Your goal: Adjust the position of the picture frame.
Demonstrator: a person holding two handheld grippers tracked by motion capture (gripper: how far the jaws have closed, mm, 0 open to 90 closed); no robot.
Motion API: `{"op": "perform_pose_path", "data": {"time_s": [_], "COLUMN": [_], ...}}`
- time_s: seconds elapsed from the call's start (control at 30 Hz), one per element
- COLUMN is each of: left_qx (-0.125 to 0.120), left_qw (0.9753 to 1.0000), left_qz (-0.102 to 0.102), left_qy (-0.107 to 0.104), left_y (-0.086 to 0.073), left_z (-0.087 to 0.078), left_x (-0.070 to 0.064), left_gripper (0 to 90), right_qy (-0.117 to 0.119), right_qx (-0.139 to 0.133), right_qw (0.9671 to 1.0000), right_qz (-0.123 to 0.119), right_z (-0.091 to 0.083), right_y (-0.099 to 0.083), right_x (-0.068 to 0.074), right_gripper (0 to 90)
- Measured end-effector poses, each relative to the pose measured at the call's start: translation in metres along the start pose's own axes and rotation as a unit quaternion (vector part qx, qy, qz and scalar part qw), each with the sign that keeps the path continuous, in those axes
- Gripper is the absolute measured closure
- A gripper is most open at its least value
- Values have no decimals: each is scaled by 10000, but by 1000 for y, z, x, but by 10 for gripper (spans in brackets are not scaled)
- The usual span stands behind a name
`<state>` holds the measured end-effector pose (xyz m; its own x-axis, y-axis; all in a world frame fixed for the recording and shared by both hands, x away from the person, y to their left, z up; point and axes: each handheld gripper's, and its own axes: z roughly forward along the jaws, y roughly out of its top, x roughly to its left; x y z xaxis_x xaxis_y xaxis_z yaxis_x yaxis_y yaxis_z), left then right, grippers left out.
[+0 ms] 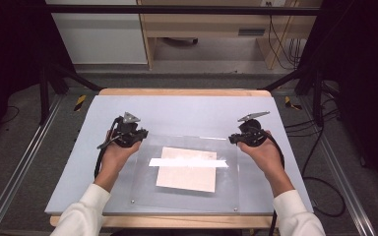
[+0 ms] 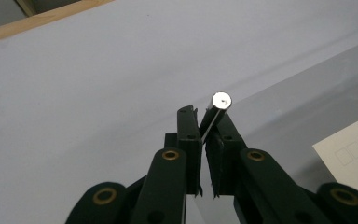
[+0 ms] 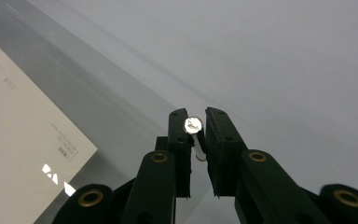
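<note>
I see a pale grey table (image 1: pixel 187 110) with a clear plastic sheet (image 1: pixel 147 191) lying flat on its near half. Under or on this sheet lies a cream paper (image 1: pixel 187 174), and a bright white strip (image 1: pixel 187 162) runs across the paper; I cannot tell if it is a reflection or a real strip.

My left gripper (image 1: pixel 139 133) is at the far left corner of the sheet, held in the left hand (image 1: pixel 114 155). In the left gripper view its jaws are closed down on a thin metal rod (image 2: pixel 217 109) with a shiny round end, which sticks out a little tilted past the jaw tips. The edge of the clear sheet passes just behind it, and a corner of the paper with small printed boxes is at the lower right.

My right gripper (image 1: pixel 232 139) is at the far right corner of the sheet, in the right hand (image 1: pixel 266 153). In the right gripper view its jaws pinch a similar metal pin (image 3: pixel 195 133) with a bright round head between the two tips. The paper, with small print, lies at the left of that view.

Both sleeves are white, and the two grippers are well apart, with the sheet between them.
</note>
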<state>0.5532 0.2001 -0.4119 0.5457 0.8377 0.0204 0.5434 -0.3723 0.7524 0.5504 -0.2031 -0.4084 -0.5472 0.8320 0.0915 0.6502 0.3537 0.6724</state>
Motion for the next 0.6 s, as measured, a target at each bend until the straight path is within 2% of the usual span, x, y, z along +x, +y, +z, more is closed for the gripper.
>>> {"op": "perform_pose_path", "data": {"time_s": [0.17, 0.43, 0.47, 0.6], "left_qx": [11, 69, 57, 72], "left_qw": [10000, 10000, 9999, 9999], "left_qz": [-17, -31, -100, -116], "left_qy": [12, 23, -1, 22], "left_y": [-2, -6, -9, -12], "left_z": [4, 15, 18, 21], "left_x": [-1, 4, 6, 8], "left_gripper": [838, 838, 837, 837], "right_qy": [-29, -47, -45, 8], "right_qx": [6, 52, 76, 75], "right_qw": [9999, 9999, 9999, 9999], "right_qz": [99, 105, 74, 67], "right_z": [6, 16, 18, 25], "right_y": [1, 3, 4, 5], "right_x": [-4, -9, -8, -10], "right_gripper": [807, 801, 798, 797]}}
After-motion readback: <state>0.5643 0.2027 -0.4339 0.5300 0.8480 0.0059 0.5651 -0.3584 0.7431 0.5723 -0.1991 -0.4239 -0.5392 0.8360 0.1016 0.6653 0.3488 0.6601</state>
